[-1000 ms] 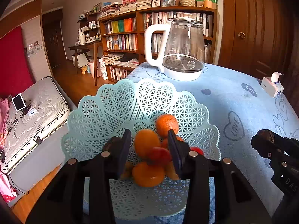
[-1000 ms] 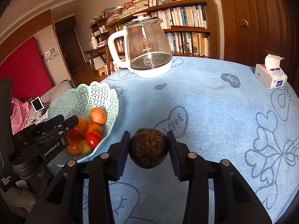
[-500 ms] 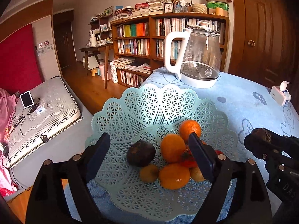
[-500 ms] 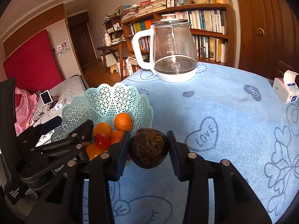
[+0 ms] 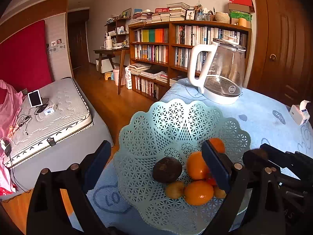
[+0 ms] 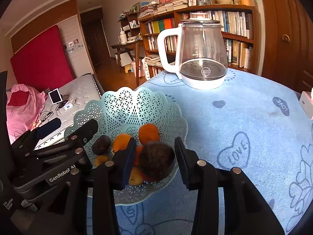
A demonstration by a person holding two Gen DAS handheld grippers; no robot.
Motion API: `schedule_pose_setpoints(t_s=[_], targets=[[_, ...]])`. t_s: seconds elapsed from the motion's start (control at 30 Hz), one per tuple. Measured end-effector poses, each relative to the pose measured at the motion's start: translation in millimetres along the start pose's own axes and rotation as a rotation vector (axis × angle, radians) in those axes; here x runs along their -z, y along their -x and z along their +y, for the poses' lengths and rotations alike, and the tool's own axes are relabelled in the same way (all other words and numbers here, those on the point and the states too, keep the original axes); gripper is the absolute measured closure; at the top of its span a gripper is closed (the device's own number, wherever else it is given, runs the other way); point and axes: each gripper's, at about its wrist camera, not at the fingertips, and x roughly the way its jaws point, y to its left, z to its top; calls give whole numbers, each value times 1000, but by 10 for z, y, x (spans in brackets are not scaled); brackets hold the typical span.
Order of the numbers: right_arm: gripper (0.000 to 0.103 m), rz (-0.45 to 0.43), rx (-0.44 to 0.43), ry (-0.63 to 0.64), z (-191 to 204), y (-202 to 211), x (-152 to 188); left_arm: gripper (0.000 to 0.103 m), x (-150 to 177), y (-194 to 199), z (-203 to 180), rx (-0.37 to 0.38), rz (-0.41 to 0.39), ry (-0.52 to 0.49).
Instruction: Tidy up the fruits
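Bookshelves and a bed frame a bench under a blue cloth, where a pale-green lattice basket sits near the edge with a glass kettle behind it. One dark fruit already lies in the basket beside the oranges, and the left hand-held gripper hangs over it, spread wide and empty. The right hand-held gripper has a second dark fruit between its fingers above the basket's near rim, though with a gap on its right side, so I judge the drop to be the step in hand; next it should open fully and lift clear without nudging the pile.
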Motion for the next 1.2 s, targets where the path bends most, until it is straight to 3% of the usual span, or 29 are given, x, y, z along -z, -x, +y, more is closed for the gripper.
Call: schedule_pose_setpoints(t_s=[0.5, 0.63, 1.07, 1.2], targets=[[52, -3, 26, -51, -178, 87, 141, 3, -3, -18, -4, 9, 15, 3], [35, -16, 67, -83, -289, 139, 195, 3, 17, -11, -66, 12, 19, -12], [35, -16, 136, -159, -644, 268, 360, 3, 65, 78, -303, 41, 8, -71], [29, -15, 135, -163, -681, 284, 403, 3, 86, 121, -349, 43, 1, -82]])
